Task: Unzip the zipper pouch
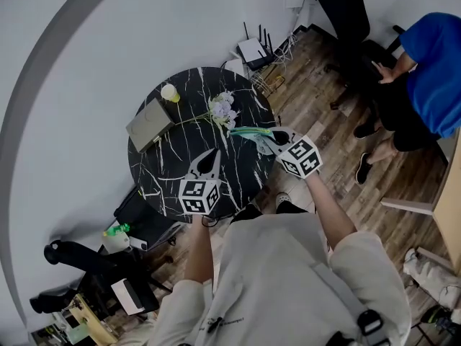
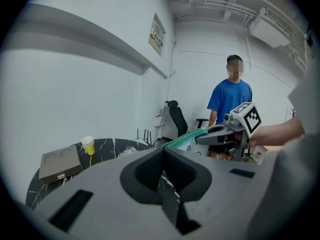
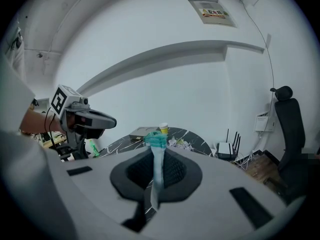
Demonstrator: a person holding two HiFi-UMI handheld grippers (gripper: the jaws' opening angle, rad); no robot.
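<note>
I read the right gripper (image 1: 272, 137) as clamped on one end of the zipper pouch (image 1: 252, 132), holding it in the air above the right edge of the round marble table (image 1: 173, 182). The left gripper (image 1: 213, 155) has its jaws pressed together on nothing, apart from the pouch. I cannot tell whether the teal zipper (image 3: 156, 139) is open at all. Remaining, in my judgement: bring the left gripper to the zipper and draw it open.

The zipper pouch (image 1: 251, 131) is pale, with a teal zipper edge along its top. It is held in the air, edge-on, one end pinched between the closed jaws of the right gripper (image 1: 272, 137). Whether the zipper is open cannot be told
</note>
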